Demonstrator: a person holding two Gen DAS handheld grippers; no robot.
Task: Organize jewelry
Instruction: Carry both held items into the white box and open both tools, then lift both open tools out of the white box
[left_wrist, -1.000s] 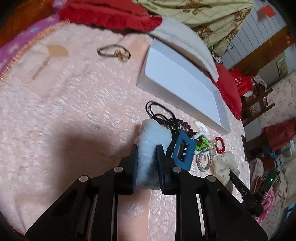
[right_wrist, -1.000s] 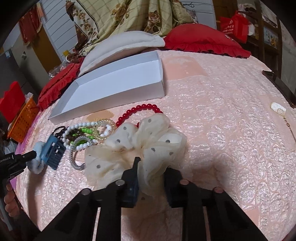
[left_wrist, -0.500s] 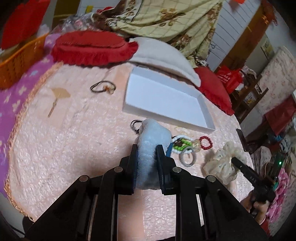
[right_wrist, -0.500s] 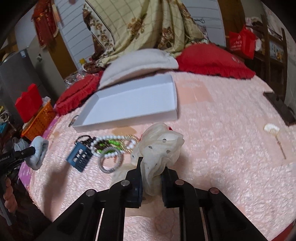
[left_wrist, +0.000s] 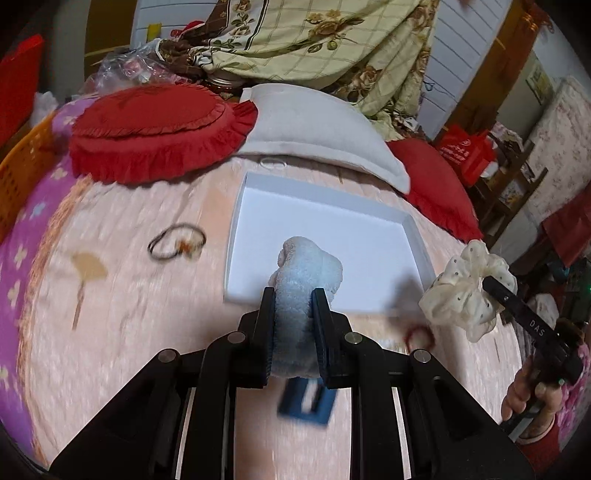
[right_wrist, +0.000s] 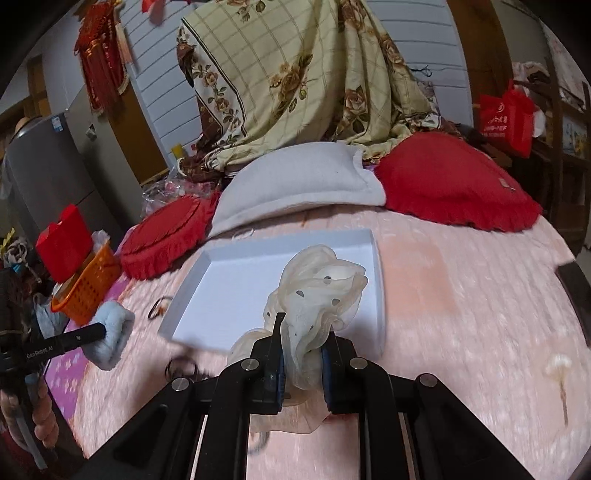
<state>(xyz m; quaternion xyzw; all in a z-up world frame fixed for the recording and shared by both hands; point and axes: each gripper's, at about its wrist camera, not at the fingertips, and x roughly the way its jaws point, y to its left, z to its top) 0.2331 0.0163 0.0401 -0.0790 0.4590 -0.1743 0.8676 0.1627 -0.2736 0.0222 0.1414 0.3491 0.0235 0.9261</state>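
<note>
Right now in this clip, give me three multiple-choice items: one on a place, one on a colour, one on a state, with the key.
1. Where is the white box?
A. on the pink bedspread
B. in the orange basket
C. on the red cushion

2. What colour is the fluffy scrunchie in the left gripper?
A. red
B. pale blue
C. green

3. What is the right gripper doing?
A. open, holding nothing
B. shut on a bead bracelet
C. shut on the cream dotted scrunchie

Key: 1 A, the box lies flat on the bedspread. 2 B, pale blue fluff between the fingers. 3 C, the dotted fabric is pinched between the fingers.
</note>
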